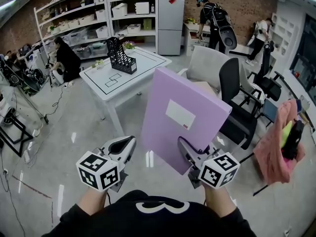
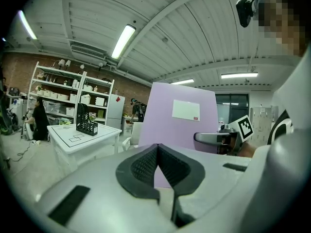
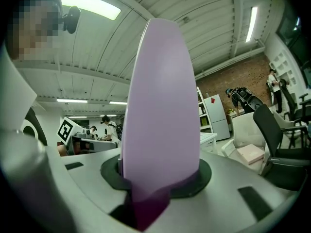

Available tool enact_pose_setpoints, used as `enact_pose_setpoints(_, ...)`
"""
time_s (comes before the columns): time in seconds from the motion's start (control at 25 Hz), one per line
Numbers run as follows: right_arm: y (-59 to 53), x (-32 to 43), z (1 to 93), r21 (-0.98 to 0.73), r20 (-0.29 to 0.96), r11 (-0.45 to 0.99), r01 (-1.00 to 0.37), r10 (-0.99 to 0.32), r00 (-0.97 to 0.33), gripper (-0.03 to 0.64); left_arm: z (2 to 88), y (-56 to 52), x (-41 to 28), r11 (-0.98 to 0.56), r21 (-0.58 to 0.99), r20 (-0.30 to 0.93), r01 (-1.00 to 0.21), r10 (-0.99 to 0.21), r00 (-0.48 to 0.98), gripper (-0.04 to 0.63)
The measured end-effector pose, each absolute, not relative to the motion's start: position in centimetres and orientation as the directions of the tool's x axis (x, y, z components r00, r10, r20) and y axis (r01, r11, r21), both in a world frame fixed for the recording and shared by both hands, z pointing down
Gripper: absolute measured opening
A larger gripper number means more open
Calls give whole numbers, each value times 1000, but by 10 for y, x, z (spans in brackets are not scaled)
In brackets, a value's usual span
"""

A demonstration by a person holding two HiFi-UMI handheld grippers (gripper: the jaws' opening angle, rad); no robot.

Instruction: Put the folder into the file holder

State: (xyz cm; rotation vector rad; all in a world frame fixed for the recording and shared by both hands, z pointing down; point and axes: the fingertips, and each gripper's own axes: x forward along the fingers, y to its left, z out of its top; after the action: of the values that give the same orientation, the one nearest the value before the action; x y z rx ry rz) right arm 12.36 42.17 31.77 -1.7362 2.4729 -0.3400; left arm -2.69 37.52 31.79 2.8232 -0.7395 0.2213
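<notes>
Quick tally: there was one purple folder (image 1: pixel 177 117), one black file holder (image 1: pixel 120 56) and one white counter (image 1: pixel 148 61). Two hand-held grippers showed up, the left hand-held gripper (image 1: pixel 128 142) and the right hand-held gripper (image 1: pixel 183 144). Further back I counted one fridge (image 1: pixel 171 21), two shelving units (image 1: pixel 74 21) (image 1: pixel 132 14), two black office chairs (image 1: pixel 236 100) (image 1: pixel 269 85) and three people (image 1: pixel 66 58) (image 1: pixel 211 16) (image 1: pixel 259 33).

folder (image 1: pixel 165 137) label (image 1: pixel 180 114): white, a tiny red mark, too small to read
marker cubes (image 1: pixel 98 170): black and white squares, no words
words to read: none
</notes>
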Motion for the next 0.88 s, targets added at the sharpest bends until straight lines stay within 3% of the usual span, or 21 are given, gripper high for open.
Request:
enact_pose_setpoints(0.44, 349, 135, 331, -250, 55, 272, -929, -954, -294, 156, 342, 300, -44, -819, 226, 186, -528, -496, 848, 6)
enact_pose_setpoints(0.88, 159, 143, 360, -261, 151, 250, -932, -943, -295, 156, 371, 104, -38, -802, 279, 205, -528, -487, 849, 6)
